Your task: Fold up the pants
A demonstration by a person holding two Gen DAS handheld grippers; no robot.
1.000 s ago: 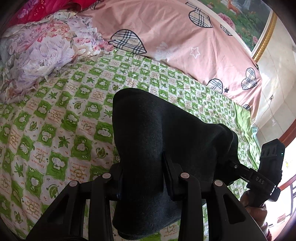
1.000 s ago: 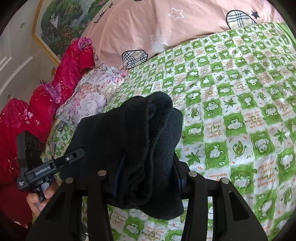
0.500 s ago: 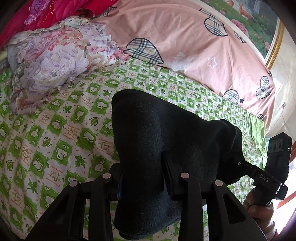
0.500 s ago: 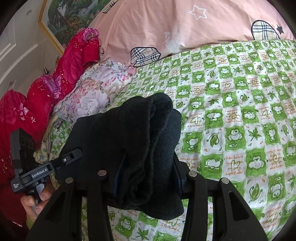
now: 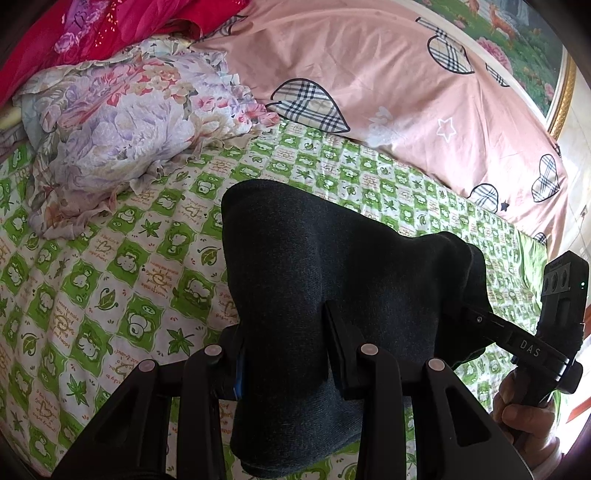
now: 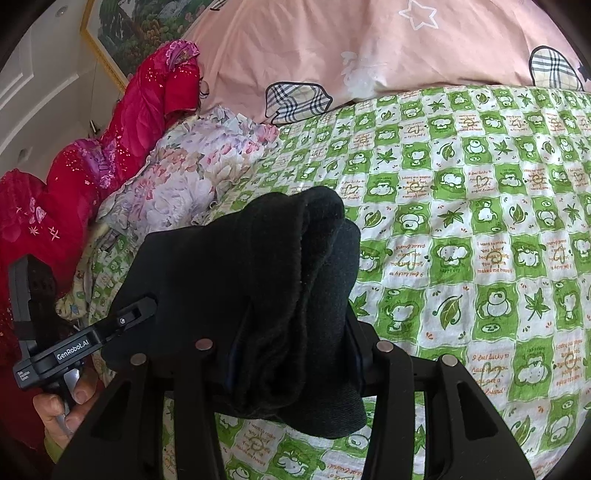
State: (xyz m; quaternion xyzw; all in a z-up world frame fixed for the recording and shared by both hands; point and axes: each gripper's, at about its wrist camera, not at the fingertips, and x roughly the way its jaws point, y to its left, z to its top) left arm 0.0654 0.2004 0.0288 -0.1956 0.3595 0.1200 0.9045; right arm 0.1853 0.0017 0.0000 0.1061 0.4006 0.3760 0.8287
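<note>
Dark folded pants (image 5: 317, 273) hang above the green-and-white bed sheet (image 5: 110, 280), held at both ends. My left gripper (image 5: 288, 354) is shut on one end, with thick cloth bulging between its fingers and draping below them. My right gripper (image 6: 295, 354) is shut on the other end of the pants (image 6: 280, 280), where several layers bunch up. In the left wrist view the right gripper (image 5: 491, 325) comes in from the right edge in a person's hand. In the right wrist view the left gripper (image 6: 129, 317) comes in from the left. The pads of both grippers are hidden by the cloth.
A pink quilt with plaid hearts (image 5: 388, 85) lies along the far side of the bed. A floral pillow (image 5: 122, 125) and red bedding (image 6: 110, 155) are piled at one end. A framed picture (image 6: 147, 22) hangs on the wall. Sheet (image 6: 480, 240) lies bare beyond the pants.
Both grippers have carried the pants across the bed toward the floral pillow and red bedding, which now fill more of each view. The grips have not changed.
</note>
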